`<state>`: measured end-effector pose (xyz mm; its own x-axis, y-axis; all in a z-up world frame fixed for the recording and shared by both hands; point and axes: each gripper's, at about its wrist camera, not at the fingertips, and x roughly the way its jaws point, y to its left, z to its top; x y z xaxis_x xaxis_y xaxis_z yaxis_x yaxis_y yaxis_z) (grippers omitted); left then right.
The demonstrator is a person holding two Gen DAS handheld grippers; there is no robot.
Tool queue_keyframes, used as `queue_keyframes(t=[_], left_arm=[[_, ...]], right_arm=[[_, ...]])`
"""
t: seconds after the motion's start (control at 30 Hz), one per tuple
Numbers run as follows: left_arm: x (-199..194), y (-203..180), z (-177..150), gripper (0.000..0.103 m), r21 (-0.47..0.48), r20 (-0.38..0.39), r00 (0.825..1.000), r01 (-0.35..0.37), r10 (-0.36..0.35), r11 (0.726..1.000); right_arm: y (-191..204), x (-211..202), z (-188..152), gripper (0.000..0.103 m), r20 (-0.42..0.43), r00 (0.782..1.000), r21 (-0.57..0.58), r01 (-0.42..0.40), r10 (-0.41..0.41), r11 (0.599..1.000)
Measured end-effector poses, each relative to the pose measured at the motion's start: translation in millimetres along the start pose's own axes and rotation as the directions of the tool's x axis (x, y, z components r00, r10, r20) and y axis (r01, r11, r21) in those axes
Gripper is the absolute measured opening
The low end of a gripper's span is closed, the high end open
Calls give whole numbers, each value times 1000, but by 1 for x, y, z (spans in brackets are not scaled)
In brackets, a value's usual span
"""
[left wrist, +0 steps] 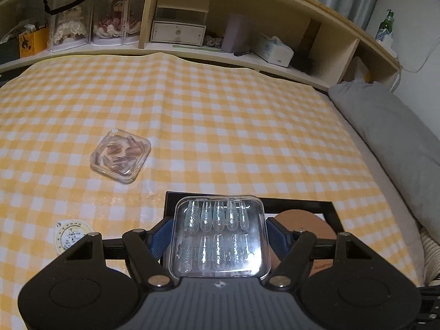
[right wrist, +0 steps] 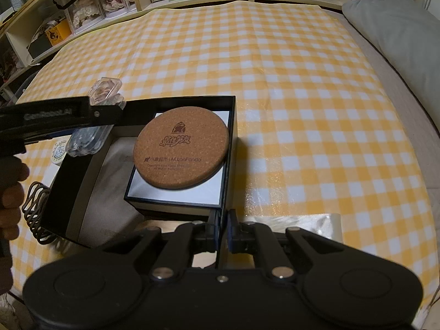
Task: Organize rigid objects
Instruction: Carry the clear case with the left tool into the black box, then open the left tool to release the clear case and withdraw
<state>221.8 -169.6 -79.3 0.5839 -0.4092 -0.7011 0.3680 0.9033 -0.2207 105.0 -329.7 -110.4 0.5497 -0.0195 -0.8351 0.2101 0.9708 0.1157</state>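
The left gripper (left wrist: 220, 236) is clamped by its blue pads on a clear plastic case of transparent false nails (left wrist: 220, 236), held above the left edge of the open black box (right wrist: 231, 137). Inside the box a round cork coaster (right wrist: 181, 148) lies on a white-topped insert (right wrist: 176, 192). The right gripper (right wrist: 223, 233) is pinched together on the box's near wall. A second clear case (left wrist: 121, 155), holding pinkish nails, lies on the yellow checked cloth (left wrist: 247, 137), well apart from the box. Only the right wrist view shows the coaster's printing; the left shows a small round dial-like disc (left wrist: 72, 236) on the cloth, possibly a tape measure.
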Motion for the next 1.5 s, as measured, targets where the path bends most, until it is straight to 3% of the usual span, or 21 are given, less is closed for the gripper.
queue_keyframes(t=[0.3,0.43,0.87,1.07,1.23,1.5], left_arm=[[5,-2,-1,74,6,6,1000,-11,11,1000],[4,-3,0,83,1,1,1000,6,-6,1000],[-7,-13,1,85,42,-58,998,17,-14,999],[-15,-17,1,91,71,-75,997,17,-12,997],[-22,-19,3,102,94,-88,996,25,-17,995],[-32,-19,4,103,103,-112,994,25,-13,994]], right_arm=[[1,0,0,7,0,1000,0,1,-1,1000],[1,0,0,7,0,1000,0,1,-1,1000],[1,0,0,7,0,1000,0,2,-2,1000],[1,0,0,7,0,1000,-1,2,-2,1000],[1,0,-1,7,0,1000,0,2,-2,1000],[1,0,-1,7,0,1000,0,2,-2,1000]])
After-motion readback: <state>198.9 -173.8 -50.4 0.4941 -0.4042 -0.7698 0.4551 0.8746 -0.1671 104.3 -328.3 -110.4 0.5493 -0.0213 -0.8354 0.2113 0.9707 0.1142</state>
